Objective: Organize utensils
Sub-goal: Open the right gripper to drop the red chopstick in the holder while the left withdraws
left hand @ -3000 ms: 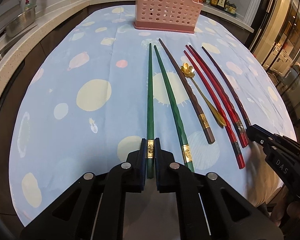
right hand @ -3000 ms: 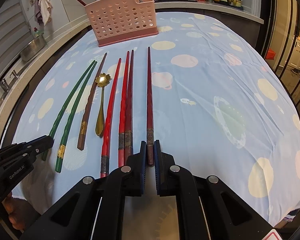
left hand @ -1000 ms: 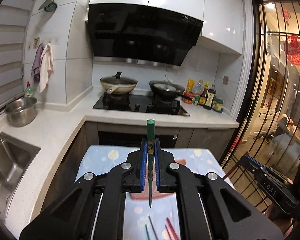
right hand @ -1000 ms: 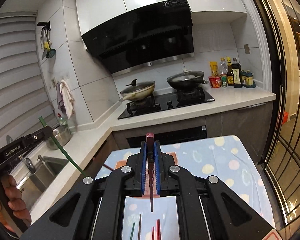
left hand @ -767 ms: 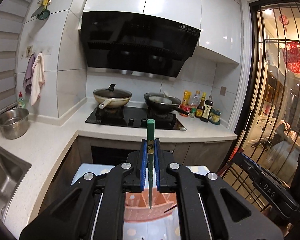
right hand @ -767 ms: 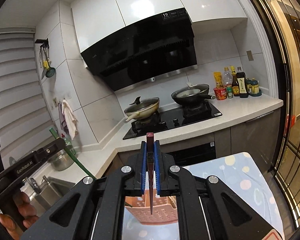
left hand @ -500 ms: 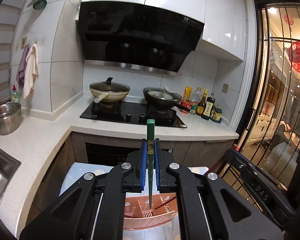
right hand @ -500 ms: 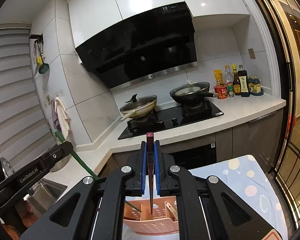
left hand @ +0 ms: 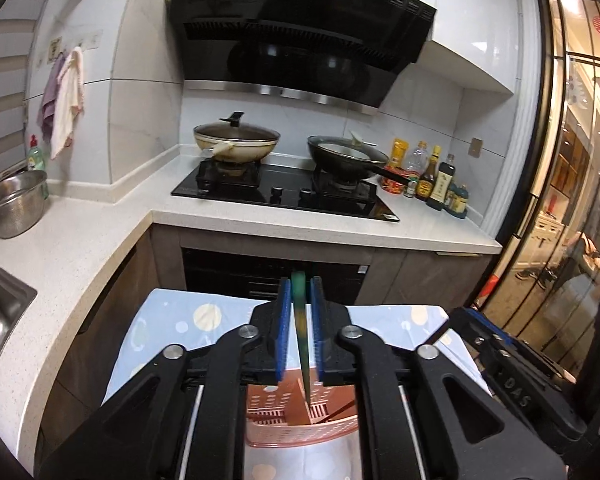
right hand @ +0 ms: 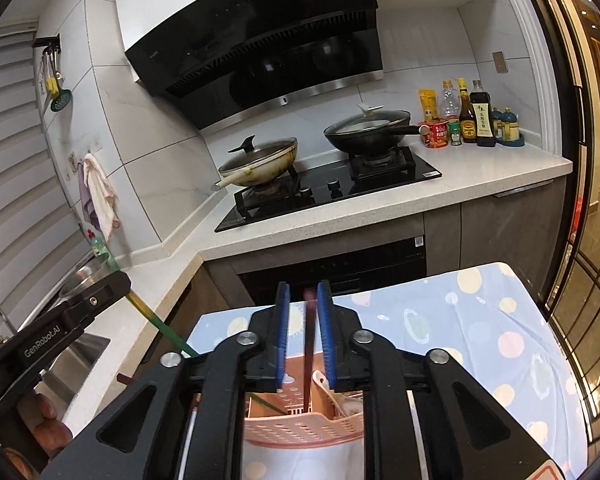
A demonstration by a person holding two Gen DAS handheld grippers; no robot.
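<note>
Chopsticks are dropping tip-down into the pink holder (left hand: pixel 300 432): green chopstick (left hand: pixel 300 320) blurring between the left gripper (left hand: pixel 300 332) pads, dark red chopstick (right hand: pixel 309 340) between the right gripper (right hand: pixel 304 332) pads, both jaws opening, pads clear. Holder, sitting at 6 o'clock on the dotted tablecloth (right hand: pixel 480 320), is already carrying other utensils. Left gripper is reading "GenRobot.AI".

Both chopsticks, lifted off the table since three seconds ago: green chopstick (left hand: pixel 300 320) and dark red chopstick (right hand: pixel 309 332) now over pink basket (left hand: pixel 300 428), jaws opening, sticks between them.
</note>
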